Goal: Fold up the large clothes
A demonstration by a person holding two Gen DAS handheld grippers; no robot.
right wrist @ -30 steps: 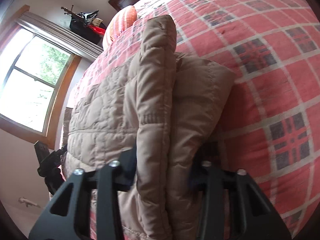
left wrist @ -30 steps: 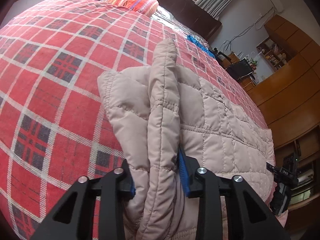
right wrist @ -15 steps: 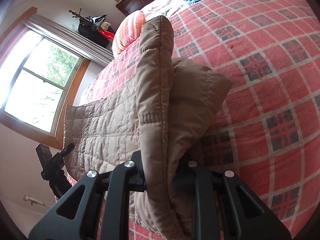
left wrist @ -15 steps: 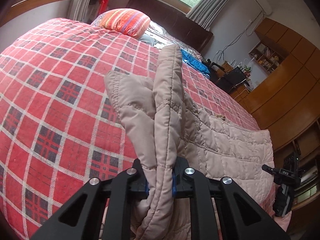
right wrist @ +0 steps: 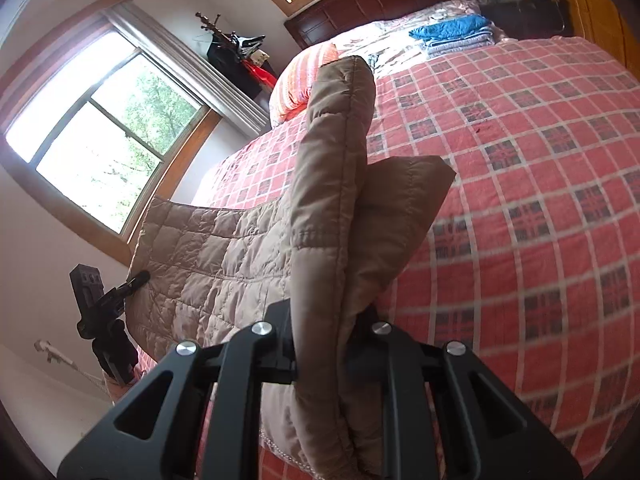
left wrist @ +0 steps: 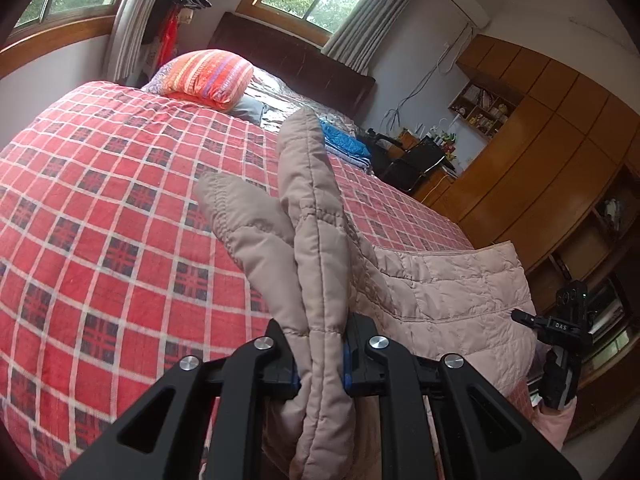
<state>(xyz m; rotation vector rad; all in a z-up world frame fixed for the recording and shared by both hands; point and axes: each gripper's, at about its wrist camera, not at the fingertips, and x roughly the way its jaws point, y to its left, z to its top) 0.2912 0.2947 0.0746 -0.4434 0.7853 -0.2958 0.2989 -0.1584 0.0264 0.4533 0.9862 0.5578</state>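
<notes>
Left wrist view: jacket (left wrist: 320,248) has risen higher above bedspread (left wrist: 100,208).

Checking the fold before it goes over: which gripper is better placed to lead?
Neither clearly: the left gripper and right gripper each clamp a lifted corner of the jacket over the bed. Move together.

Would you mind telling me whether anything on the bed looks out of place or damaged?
Nothing stands out. Each tool, left and right, is shut on an edge of the beige quilted coat, lifted off the red checked bedspread. No tears or spills show.
</notes>
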